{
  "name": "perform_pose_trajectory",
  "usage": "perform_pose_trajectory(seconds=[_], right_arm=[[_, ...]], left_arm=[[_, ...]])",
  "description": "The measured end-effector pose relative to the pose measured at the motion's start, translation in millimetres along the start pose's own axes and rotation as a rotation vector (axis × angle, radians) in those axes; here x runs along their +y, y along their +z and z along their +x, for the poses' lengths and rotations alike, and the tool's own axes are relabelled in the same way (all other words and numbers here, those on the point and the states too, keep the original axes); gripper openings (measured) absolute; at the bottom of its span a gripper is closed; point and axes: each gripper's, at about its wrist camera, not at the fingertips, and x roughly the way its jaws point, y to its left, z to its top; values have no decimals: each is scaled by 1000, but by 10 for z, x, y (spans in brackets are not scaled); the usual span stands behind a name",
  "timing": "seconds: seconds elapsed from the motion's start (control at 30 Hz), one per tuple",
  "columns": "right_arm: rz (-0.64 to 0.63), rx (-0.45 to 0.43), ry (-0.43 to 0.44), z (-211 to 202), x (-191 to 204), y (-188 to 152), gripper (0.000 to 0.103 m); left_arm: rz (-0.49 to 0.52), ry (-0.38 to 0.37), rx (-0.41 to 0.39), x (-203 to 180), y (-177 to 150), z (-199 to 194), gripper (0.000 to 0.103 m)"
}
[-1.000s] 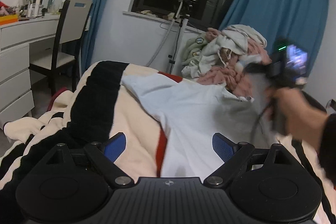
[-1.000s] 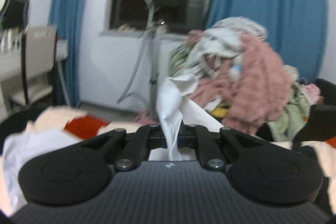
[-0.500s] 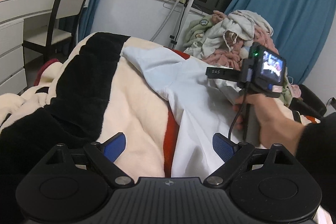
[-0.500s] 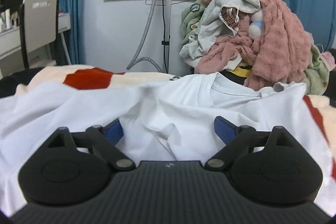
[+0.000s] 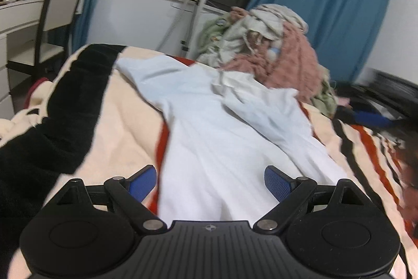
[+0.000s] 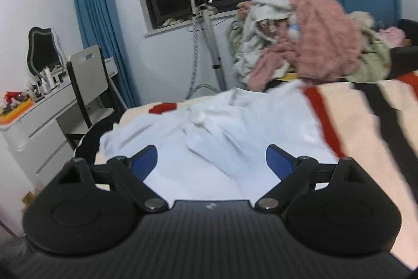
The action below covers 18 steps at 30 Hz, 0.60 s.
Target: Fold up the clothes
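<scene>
A white T-shirt lies spread on the striped blanket of the bed, its right sleeve folded in over the body. It also shows in the right wrist view. My left gripper is open and empty, held just above the shirt's near hem. My right gripper is open and empty above the shirt's near part. A pile of unfolded clothes sits at the far end of the bed, also in the right wrist view.
A white dresser and a chair stand left of the bed. A garment steamer pole stands by the window wall. Dark objects lie at the bed's right side.
My right gripper let go of the shirt's sleeve, opened and drew back and to the right, out of the left wrist view. The sleeve now lies folded over the shirt. The left gripper shifted slightly.
</scene>
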Motion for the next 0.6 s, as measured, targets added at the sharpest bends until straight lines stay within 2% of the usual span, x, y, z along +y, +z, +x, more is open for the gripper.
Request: perform_pose_trajectory(seconds=[0.17, 0.27, 0.37, 0.47, 0.6], right_arm=[[109, -41, 2, -1060, -473, -420, 92], [215, -68, 0, -1458, -796, -691, 92], [319, -59, -22, -1610, -1088, -852, 91], [417, -32, 3, -1541, -1286, -879, 91], [501, 17, 49, -1393, -1408, -936, 91]], left_arm=[[24, -90, 70, -296, -178, -139, 91], [24, -156, 130, -519, -329, -179, 89], [-16, -253, 227, -778, -557, -153, 84], [-45, -361, 323, -1066, -833, -102, 79], [-16, -415, 406, -1426, -1175, 24, 69]])
